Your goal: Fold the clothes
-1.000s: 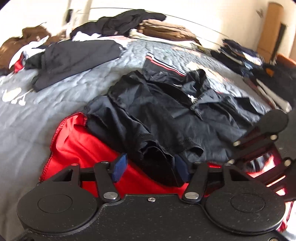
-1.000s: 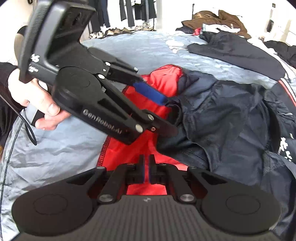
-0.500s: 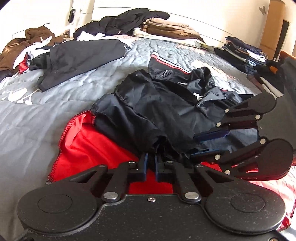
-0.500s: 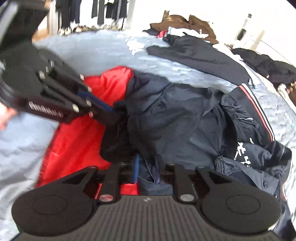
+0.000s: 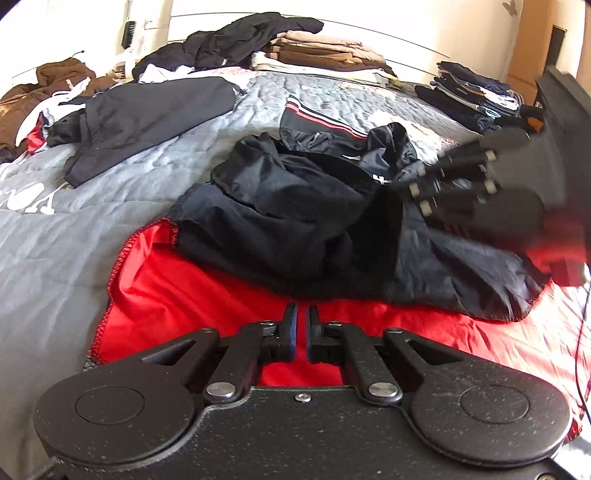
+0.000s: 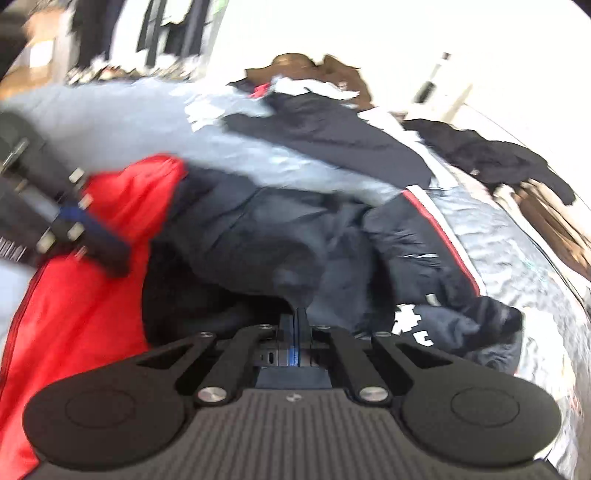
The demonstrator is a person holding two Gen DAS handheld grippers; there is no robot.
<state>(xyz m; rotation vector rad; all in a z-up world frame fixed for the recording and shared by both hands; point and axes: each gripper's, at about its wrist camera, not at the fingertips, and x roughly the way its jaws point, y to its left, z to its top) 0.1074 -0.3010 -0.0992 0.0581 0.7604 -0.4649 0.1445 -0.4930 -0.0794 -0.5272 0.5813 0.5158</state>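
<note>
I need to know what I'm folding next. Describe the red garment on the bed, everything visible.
The red garment is thin, smooth, slightly shiny fabric with a dark stitched hem along its edge. It lies spread fairly flat on the grey quilt, lightly wrinkled. A crumpled black jacket lies over its far part, hiding its full shape. The left gripper is over its near part.

Place: a bedroom in a home.
Bed: a wide bed (image 5: 81,221) under a grey quilted cover takes up nearly the whole floor in front of me.
Laundry: loose garments lie all over it, a black jacket (image 5: 147,114), a brown hoodie (image 5: 55,74), a red cloth (image 5: 207,291) spread flat.
Stacks: folded tan clothes (image 5: 325,51) piled by the far edge, a dark folded stack (image 5: 469,88) to the right.
Walls: plain cream wall (image 5: 424,29) close behind the bed.
Wardrobe: dark clothes hanging (image 6: 162,29) at one side, blurred.
</note>
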